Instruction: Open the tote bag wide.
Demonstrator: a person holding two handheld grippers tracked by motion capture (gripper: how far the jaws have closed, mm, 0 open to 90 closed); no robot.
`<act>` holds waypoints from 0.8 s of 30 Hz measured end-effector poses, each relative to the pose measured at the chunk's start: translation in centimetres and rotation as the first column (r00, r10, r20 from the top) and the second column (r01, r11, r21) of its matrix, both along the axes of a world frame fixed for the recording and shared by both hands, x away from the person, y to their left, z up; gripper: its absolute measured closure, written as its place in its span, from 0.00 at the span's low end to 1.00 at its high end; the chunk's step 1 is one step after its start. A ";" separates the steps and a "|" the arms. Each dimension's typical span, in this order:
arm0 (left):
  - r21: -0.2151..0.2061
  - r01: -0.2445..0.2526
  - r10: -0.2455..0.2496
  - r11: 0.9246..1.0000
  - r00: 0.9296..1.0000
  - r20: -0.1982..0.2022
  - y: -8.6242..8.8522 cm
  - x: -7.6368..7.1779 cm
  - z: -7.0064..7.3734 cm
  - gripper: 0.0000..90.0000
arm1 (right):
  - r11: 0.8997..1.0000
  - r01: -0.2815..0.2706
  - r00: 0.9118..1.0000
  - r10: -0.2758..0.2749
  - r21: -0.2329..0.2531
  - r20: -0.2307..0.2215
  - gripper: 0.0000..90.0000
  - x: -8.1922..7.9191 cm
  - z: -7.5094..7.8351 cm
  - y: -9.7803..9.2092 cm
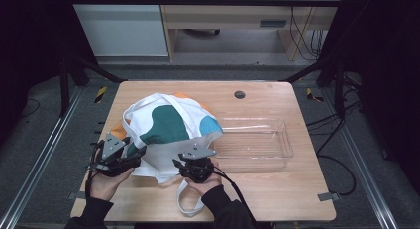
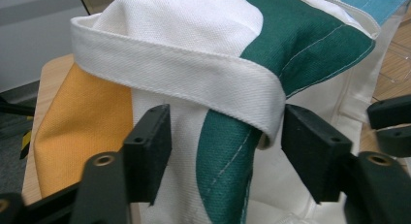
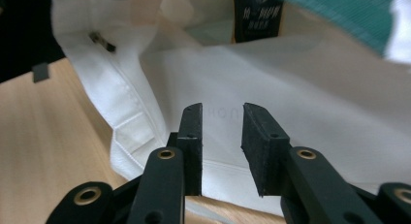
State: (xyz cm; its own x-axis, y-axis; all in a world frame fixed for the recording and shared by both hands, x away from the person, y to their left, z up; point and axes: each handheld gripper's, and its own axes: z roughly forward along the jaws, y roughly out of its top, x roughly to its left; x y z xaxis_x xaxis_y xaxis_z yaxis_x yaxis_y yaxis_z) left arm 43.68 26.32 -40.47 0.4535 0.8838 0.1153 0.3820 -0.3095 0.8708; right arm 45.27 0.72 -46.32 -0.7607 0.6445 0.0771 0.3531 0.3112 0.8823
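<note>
A white tote bag (image 1: 166,132) with green, orange and blue patches lies left of the clear plastic tray (image 1: 257,142). Both grippers sit at the bag's near edge: left gripper (image 2: 225,136) spread wide around fabric, right gripper (image 3: 222,136) parted, gripping nothing.

Tote bag (image 1: 166,127) beside clear tray (image 1: 257,140)

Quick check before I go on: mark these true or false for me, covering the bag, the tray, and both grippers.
1. The tote bag lies inside the clear tray. False: it lies on the table, left of the tray.
2. The left gripper is open, with a white strap between its jaws. True.
3. The right gripper is clamped shut on fabric. False: its jaws stand apart.
4. The tray holds nothing. True.
5. The bag has green, orange and blue patches. True.
</note>
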 end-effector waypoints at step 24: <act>0.002 0.007 -0.007 1.000 1.000 -0.014 0.3 0.0 0.7 0.89 | 0.997 -0.016 0.996 0.010 -0.074 -0.092 1.00 0.8 -3.9 3.2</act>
State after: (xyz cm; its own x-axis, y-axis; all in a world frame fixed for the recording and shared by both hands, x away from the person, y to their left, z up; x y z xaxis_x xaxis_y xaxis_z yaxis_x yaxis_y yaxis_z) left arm 43.72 26.66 -39.79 0.4615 0.8802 0.1108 0.3917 -0.3142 0.8648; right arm 46.11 3.96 -50.23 -0.7610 0.6411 0.0990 0.4268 0.3799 0.8207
